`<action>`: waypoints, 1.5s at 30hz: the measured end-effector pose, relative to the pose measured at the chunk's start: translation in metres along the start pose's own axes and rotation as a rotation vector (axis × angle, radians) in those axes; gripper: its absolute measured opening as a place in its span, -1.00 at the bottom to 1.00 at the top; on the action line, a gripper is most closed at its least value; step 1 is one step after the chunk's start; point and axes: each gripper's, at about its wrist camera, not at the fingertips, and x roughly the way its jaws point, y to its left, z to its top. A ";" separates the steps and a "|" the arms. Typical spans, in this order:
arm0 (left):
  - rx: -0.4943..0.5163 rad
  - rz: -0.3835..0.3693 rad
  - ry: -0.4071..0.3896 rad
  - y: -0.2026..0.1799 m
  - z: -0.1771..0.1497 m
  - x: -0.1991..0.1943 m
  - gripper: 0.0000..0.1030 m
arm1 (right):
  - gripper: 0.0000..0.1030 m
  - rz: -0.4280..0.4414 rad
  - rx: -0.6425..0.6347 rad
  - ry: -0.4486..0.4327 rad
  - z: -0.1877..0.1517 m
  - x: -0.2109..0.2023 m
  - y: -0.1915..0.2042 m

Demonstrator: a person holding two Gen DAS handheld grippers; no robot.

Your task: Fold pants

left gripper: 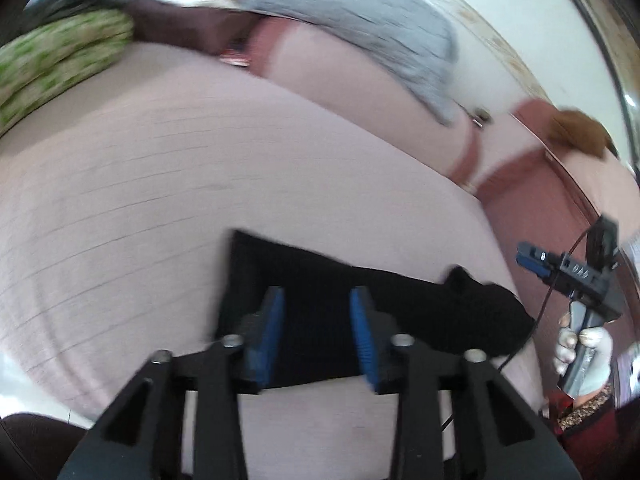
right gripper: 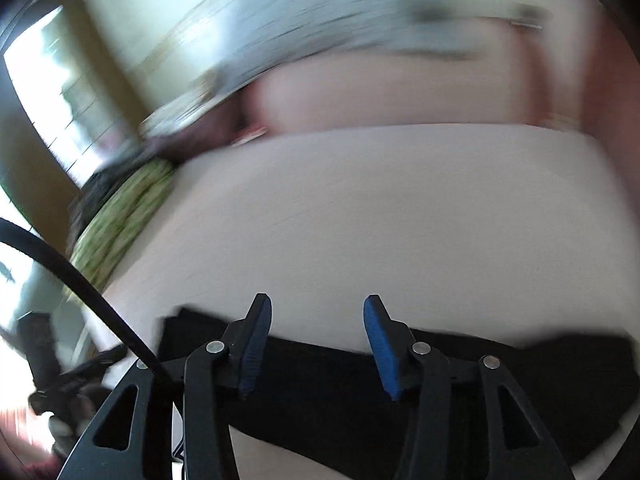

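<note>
The black pants point(left gripper: 320, 280) lie as a folded dark bundle on the pale pink bed sheet point(left gripper: 140, 200). My left gripper point(left gripper: 317, 296) is open above them, its blue pads apart with nothing between. My right gripper shows at the right edge of the left wrist view point(left gripper: 532, 264), held in a gloved hand beside the pants' end. In the right wrist view the pants point(right gripper: 328, 392) stretch across the bottom and my right gripper point(right gripper: 318, 306) is open just over their far edge. This view is blurred.
A green patterned pillow point(left gripper: 60, 64) lies at the far left of the bed. A grey cloth point(left gripper: 360, 20) hangs over the reddish headboard point(left gripper: 520, 208) at the back. A black cable point(right gripper: 80, 272) crosses the left of the right wrist view.
</note>
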 end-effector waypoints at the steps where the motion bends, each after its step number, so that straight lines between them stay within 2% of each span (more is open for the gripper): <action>1: 0.038 -0.029 0.024 -0.018 0.005 0.009 -0.17 | 0.09 -0.048 0.044 -0.017 -0.005 -0.015 -0.027; 2: 0.069 -0.050 0.054 -0.035 0.010 0.020 -0.07 | 0.10 -0.118 0.124 -0.038 -0.015 -0.038 -0.068; 5: 0.142 -0.114 0.149 -0.082 0.022 0.065 0.01 | 0.17 -0.227 0.299 -0.089 -0.039 -0.078 -0.145; 8: 0.201 -0.134 0.253 -0.125 0.027 0.125 0.01 | 0.23 -0.318 0.434 -0.098 -0.061 -0.096 -0.198; 11: 0.208 -0.134 0.344 -0.148 0.028 0.176 0.01 | 0.24 -0.312 0.529 -0.093 -0.078 -0.097 -0.224; 13: 0.213 -0.143 0.383 -0.161 0.025 0.198 0.01 | 0.24 -0.281 0.562 -0.079 -0.084 -0.087 -0.229; 16: 0.235 -0.115 0.415 -0.181 0.023 0.224 0.01 | 0.24 -0.243 0.584 -0.074 -0.088 -0.078 -0.228; 17: 0.246 -0.108 0.428 -0.185 0.026 0.228 -0.23 | 0.24 -0.234 0.584 -0.067 -0.087 -0.073 -0.227; 18: 0.256 -0.101 0.447 -0.187 0.028 0.235 -0.47 | 0.19 -0.221 0.579 -0.059 -0.087 -0.071 -0.227; 19: 0.257 -0.099 0.470 -0.188 0.028 0.237 -0.81 | -0.29 -0.204 0.570 -0.047 -0.085 -0.066 -0.224; 20: 0.247 -0.095 0.485 -0.188 0.029 0.238 -0.84 | -0.65 -0.196 0.556 -0.031 -0.085 -0.064 -0.221; 21: 0.235 -0.095 0.489 -0.188 0.034 0.238 -0.86 | -0.80 -0.190 0.544 -0.018 -0.082 -0.064 -0.217; 26: 0.203 -0.104 0.496 -0.188 0.047 0.235 -0.87 | -0.81 -0.153 0.509 -0.090 -0.073 -0.100 -0.194; 28: 0.211 -0.081 0.508 -0.190 0.043 0.240 -0.86 | -0.81 -0.156 0.508 -0.093 -0.075 -0.111 -0.190; 31: 0.227 -0.027 0.547 -0.191 0.030 0.260 -0.74 | -0.81 -0.200 0.518 -0.048 -0.099 -0.114 -0.194; 33: 0.216 -0.028 0.537 -0.190 0.031 0.260 -0.72 | -0.80 -0.261 0.528 0.011 -0.118 -0.101 -0.200; 36: 0.174 -0.040 0.543 -0.189 0.045 0.260 -0.69 | -0.80 -0.313 0.532 0.043 -0.129 -0.085 -0.203; 38: 0.178 -0.049 0.503 -0.188 0.057 0.249 -0.69 | -0.78 -0.368 0.489 0.052 -0.127 -0.079 -0.198; 39: 0.180 -0.062 0.485 -0.186 0.062 0.243 -0.69 | -0.71 -0.398 0.468 0.055 -0.126 -0.079 -0.194; 40: 0.186 -0.070 0.452 -0.182 0.068 0.232 -0.64 | -0.54 -0.421 0.454 0.058 -0.122 -0.077 -0.191; 43: 0.223 -0.041 0.345 -0.160 0.080 0.195 -0.27 | -0.27 -0.465 0.438 0.037 -0.121 -0.092 -0.192; 45: 0.232 -0.005 0.289 -0.137 0.081 0.171 -0.20 | -0.24 -0.509 0.424 -0.013 -0.119 -0.110 -0.187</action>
